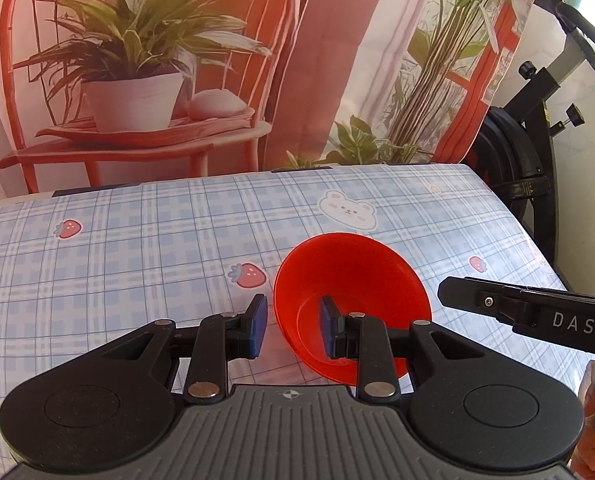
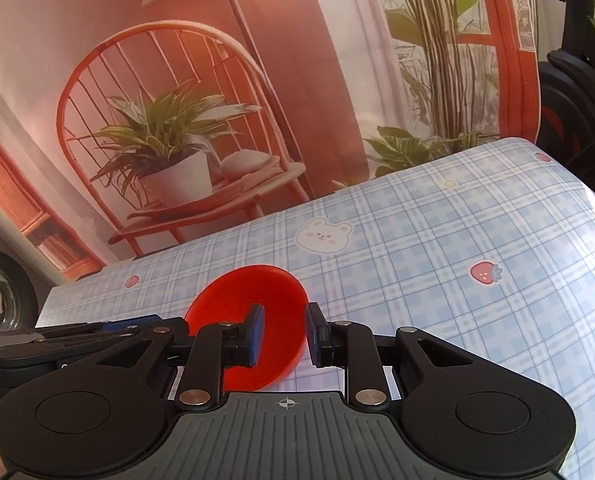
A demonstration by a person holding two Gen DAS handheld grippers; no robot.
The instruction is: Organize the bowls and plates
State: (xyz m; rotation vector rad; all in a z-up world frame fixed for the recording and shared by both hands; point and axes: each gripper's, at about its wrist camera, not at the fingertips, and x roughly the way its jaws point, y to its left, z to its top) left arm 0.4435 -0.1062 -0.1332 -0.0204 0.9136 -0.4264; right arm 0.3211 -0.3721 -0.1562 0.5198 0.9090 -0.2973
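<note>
A red plastic bowl (image 1: 353, 276) is between both grippers over the blue plaid tablecloth (image 1: 137, 248). My left gripper (image 1: 293, 326) straddles the bowl's left rim, one pad outside and one inside, with a gap on both sides, so it is open. My right gripper (image 2: 284, 334) straddles the bowl's (image 2: 253, 292) right rim the same way and is open too. The right gripper's body shows at the right of the left wrist view (image 1: 529, 312). The bowl looks tilted toward the cameras. No plates are in view.
A printed backdrop (image 1: 177, 60) of a chair and plants hangs behind the table. The table's right edge (image 1: 537, 248) is close, with black exercise equipment (image 1: 529, 152) beyond it. The tablecloth's far edge runs along the backdrop.
</note>
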